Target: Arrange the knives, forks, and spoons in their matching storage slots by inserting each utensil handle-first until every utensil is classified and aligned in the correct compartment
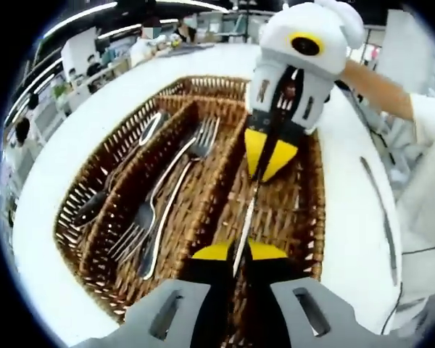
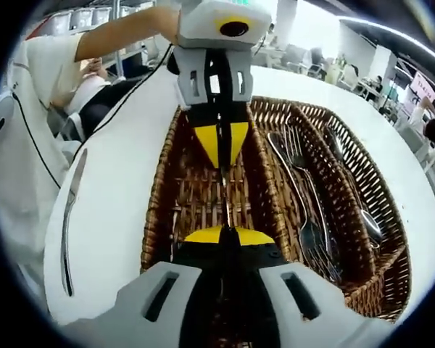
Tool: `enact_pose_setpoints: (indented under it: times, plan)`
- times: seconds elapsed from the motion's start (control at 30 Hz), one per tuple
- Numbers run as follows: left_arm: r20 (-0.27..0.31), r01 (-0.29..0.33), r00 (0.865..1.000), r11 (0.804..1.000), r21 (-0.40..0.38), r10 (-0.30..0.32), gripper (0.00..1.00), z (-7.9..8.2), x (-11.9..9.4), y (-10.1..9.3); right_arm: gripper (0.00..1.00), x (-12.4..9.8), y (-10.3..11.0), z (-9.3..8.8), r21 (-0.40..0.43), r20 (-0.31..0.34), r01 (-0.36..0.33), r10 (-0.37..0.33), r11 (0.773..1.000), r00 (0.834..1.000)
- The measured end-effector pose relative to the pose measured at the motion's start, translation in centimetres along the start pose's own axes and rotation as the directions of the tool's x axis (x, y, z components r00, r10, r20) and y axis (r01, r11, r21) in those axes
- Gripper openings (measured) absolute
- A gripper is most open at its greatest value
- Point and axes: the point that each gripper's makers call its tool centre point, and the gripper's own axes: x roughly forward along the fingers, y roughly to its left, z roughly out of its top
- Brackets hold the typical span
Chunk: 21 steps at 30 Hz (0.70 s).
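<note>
A table knife (image 1: 248,210) hangs level over the right-hand compartment of a wicker cutlery basket (image 1: 65,217), held at both ends. My left gripper (image 1: 235,251) is shut on the near end and my right gripper (image 1: 270,163) is shut on the far end. In the right gripper view the same knife (image 2: 224,192) runs from my right gripper (image 2: 221,235) up to my left gripper (image 2: 221,148), above the empty left compartment of the basket (image 2: 156,217). Forks (image 1: 170,185) (image 2: 304,196) lie in the middle compartment. A spoon (image 1: 130,156) (image 2: 355,196) lies in the outer one.
A second knife (image 1: 380,217) (image 2: 69,217) lies on the white round table (image 1: 51,167) beside the basket, near the person in white. The person's bare forearm (image 1: 377,87) (image 2: 123,32) reaches in behind the far gripper. Other tables and people stand in the background.
</note>
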Motion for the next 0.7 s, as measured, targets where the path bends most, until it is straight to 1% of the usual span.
enact_pose_setpoints:
  times: [0.03,0.07,0.1,0.13,0.3,0.37,0.4,0.47,0.53,0.6,0.7]
  plan:
    - [-0.009,-0.009,1.000,1.000,-0.014,0.009,0.10,-0.2,0.0,0.1,0.08,-0.1,-0.2,0.0,-0.010,-0.001,0.006,-0.006,1.000,1.000]
    - [-0.014,0.001,1.000,1.000,-0.021,-0.002,0.11,-0.3,-0.1,0.0,0.08,0.0,-0.3,0.0,-0.020,0.006,-0.001,0.001,1.000,1.000]
    - [-0.020,0.000,1.000,0.999,-0.050,-0.001,0.12,-0.5,-0.2,0.1,0.08,-0.1,-0.3,-0.1,-0.001,0.008,0.001,-0.001,1.000,1.000]
    - [-0.014,0.005,1.000,0.998,-0.058,-0.005,0.13,-0.5,-0.4,0.1,0.09,-0.1,-0.3,-0.2,-0.002,0.011,-0.001,0.001,1.000,1.000]
    - [-0.009,-0.007,1.000,0.999,-0.046,0.007,0.17,-0.6,-0.8,-0.5,0.10,-0.2,-0.1,-0.3,-0.001,0.016,0.003,-0.003,1.000,1.000]
    - [-0.010,-0.009,1.000,0.999,-0.047,0.009,0.17,-0.6,-0.9,-0.6,0.11,-0.3,0.6,-0.3,-0.002,0.014,0.005,-0.005,1.000,1.000]
    - [-0.012,-0.011,1.000,0.999,-0.043,0.011,0.17,-0.6,-1.0,-0.7,0.11,-0.3,0.5,-0.3,-0.003,0.012,0.007,-0.007,1.000,1.000]
    - [-0.007,-0.016,1.000,0.999,-0.038,0.015,0.17,-0.6,-1.2,0.0,0.11,-0.4,0.5,-0.3,-0.008,0.011,0.010,-0.010,1.000,1.000]
    - [-0.003,-0.021,1.000,0.999,-0.031,0.021,0.17,-0.3,-1.3,-0.6,0.12,-0.5,0.1,-0.5,-0.014,0.005,0.012,-0.012,1.000,1.000]
    - [0.000,-0.023,1.000,0.999,-0.025,0.023,0.17,-0.2,-1.3,-0.6,0.12,-0.6,0.1,-0.5,-0.020,-0.002,0.013,-0.013,1.000,1.000]
    - [0.000,-0.028,1.000,0.999,-0.024,0.028,0.17,-0.1,-1.2,-1.1,0.12,-0.7,0.2,-0.6,-0.027,-0.006,0.017,-0.017,0.999,1.000]
